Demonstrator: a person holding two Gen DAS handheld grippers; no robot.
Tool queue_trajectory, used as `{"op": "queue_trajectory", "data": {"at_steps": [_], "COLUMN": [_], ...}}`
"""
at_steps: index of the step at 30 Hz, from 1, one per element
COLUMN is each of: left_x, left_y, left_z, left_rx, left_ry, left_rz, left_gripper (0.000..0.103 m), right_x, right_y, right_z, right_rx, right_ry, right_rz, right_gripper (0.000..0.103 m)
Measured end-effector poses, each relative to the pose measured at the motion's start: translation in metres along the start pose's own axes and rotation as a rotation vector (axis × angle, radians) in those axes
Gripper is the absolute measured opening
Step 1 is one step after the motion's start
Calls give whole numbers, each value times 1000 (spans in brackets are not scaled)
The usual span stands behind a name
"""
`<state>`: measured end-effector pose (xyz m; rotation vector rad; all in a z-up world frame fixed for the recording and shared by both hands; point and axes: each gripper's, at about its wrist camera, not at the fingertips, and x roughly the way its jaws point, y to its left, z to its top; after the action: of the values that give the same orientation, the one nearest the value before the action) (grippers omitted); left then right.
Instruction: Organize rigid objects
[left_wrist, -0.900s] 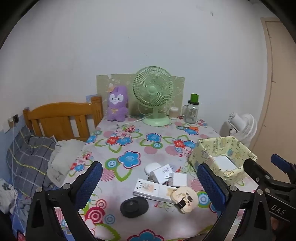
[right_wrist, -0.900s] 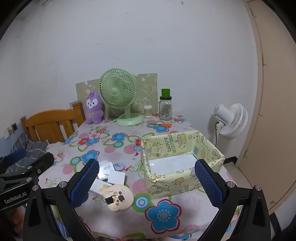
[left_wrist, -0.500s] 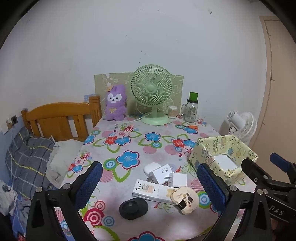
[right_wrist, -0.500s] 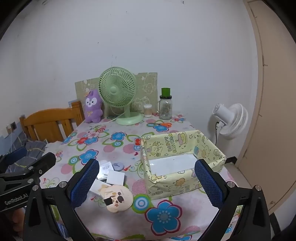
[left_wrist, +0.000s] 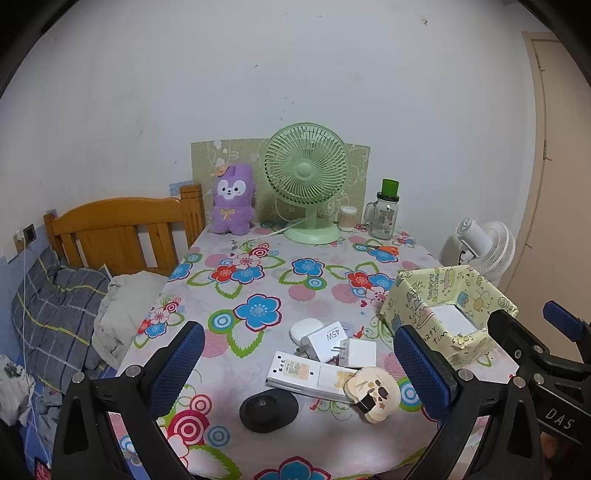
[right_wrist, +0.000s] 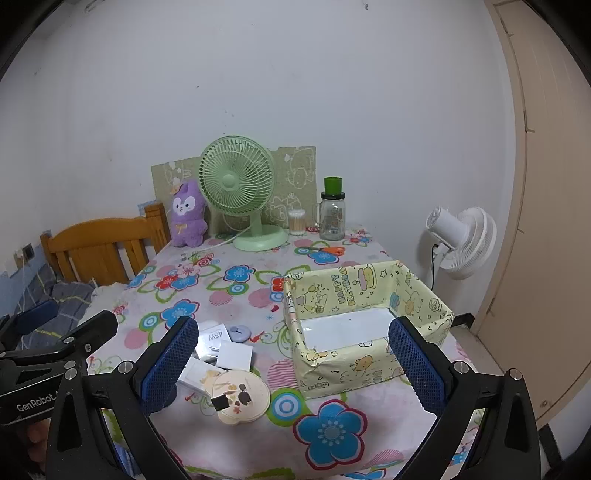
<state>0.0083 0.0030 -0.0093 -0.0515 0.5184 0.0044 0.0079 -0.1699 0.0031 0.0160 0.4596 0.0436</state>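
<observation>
Nearest the cameras, the left gripper (left_wrist: 295, 362) and the right gripper (right_wrist: 291, 354) both hang above the near edge of the surface (left_wrist: 317, 291) with their jaws spread wide and nothing between them; neither touches anything. Just beyond lies the clutter to be sorted: a black round puck (left_wrist: 268, 409) closest to the edge, a round cream compact (right_wrist: 240, 397) resting partly on a flat white power strip (left_wrist: 306, 374), then a white 45W charger (left_wrist: 325, 341) touching a small white cube (left_wrist: 362, 352), with a pale oval case (left_wrist: 306, 328) behind them. To their right stands the yellow patterned box (right_wrist: 351, 291), open-topped and apparently holding nothing, so sorting looks barely begun. A sound first move, I judge, is the compact: it sits on top and free, so close across its rim, lift straight up to avoid dragging the strip, and lower it well inside the box. Farther back stand a green fan (left_wrist: 306, 173) and a purple plush (left_wrist: 232, 201)
</observation>
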Motion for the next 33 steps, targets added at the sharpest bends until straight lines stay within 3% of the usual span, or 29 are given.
{"op": "queue_trajectory", "data": {"at_steps": [33], "left_x": [-1], "left_y": [-4], "left_z": [0], "left_rx": [25], "left_ry": [13], "left_rz": [4], "left_gripper": [103], "right_x": [-10], "right_y": [-3], "right_z": [1], "right_rx": [26], "right_ry": [-20], "right_rz": [-12], "right_gripper": [103]}}
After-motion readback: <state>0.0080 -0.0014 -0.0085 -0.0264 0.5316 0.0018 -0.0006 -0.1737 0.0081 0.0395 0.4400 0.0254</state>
